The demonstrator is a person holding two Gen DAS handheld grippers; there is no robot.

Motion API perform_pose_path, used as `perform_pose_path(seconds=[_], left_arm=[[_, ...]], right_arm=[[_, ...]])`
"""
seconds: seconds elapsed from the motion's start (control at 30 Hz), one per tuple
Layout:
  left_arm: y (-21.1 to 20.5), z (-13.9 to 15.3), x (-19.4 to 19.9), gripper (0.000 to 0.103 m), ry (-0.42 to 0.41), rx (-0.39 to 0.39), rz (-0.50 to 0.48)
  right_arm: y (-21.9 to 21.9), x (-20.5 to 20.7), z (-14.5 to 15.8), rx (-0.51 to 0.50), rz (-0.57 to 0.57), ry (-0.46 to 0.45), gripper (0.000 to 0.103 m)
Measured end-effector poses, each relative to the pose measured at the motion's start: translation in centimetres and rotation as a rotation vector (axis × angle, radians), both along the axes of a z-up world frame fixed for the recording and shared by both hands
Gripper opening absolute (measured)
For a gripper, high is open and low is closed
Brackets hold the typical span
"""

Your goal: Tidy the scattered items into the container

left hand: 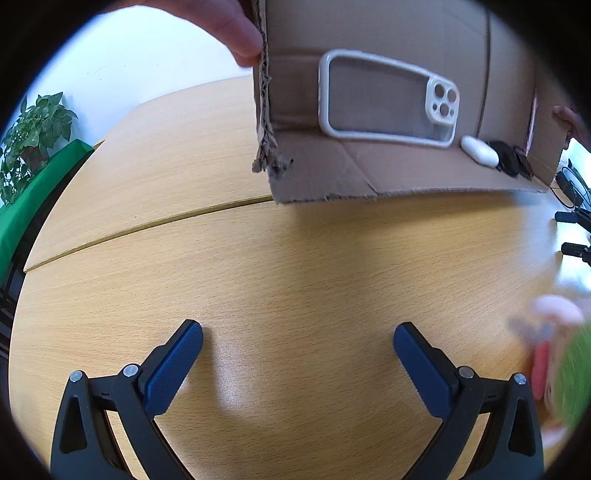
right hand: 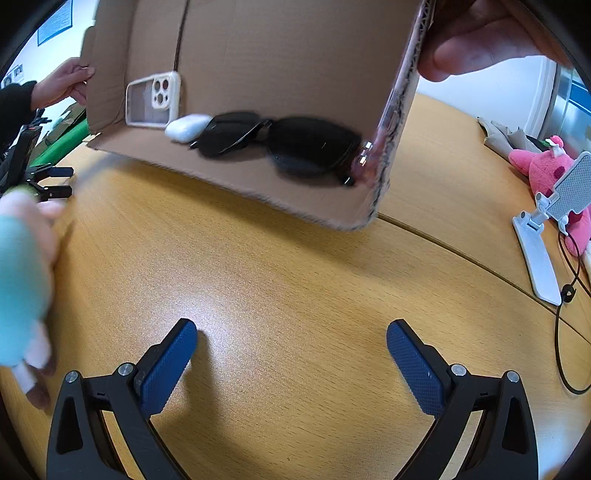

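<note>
Cardboard box (right hand: pixel 280 48) holds one phone case (right hand: pixel 153 99), one earbud case (right hand: pixel 184 127), one sunglasses (right hand: pixel 280 146); your left gripper (left hand: pixel 297 343) and right gripper (right hand: pixel 291 341) gape wide, empty.

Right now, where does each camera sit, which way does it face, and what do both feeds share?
Left wrist: on the left gripper, looking forward over the table at the tilted cardboard box; its open blue fingers show, empty.
Right wrist: on the right gripper, facing the same box from the other side; open fingers show, with sunglasses nearest.
Shared: box, phone case, white earbud case, and bare hands holding the box.
</note>
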State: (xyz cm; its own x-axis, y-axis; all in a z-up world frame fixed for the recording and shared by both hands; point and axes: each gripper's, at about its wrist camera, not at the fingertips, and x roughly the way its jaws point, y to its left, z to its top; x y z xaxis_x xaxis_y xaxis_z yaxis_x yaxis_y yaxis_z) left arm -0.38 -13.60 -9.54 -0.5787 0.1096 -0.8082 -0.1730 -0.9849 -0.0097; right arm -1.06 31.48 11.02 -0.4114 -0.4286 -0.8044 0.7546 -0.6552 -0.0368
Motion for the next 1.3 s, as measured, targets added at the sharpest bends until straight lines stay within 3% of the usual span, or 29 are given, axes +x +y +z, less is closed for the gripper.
perform_pose_path(seconds=[0.67, 1.1, 1.3], left_arm=[[-0.1, 0.0, 0.1, 0.103, 0.0, 0.0, 0.009], [-0.2, 0.1, 0.3, 0.103, 0.001, 0.0, 0.014], [-0.2, 0.1, 0.3, 0.103, 0.001, 0.0, 0.018]], right_arm=[[-5.5, 1.2, -3.8, 0.013, 0.005, 0.007, 0.103], [-11.7, 2.9, -7.4, 0.024, 0.014, 0.004, 0.103], [-12.2, 2.7, -8.7, 0.025, 0.013, 0.003, 0.103]])
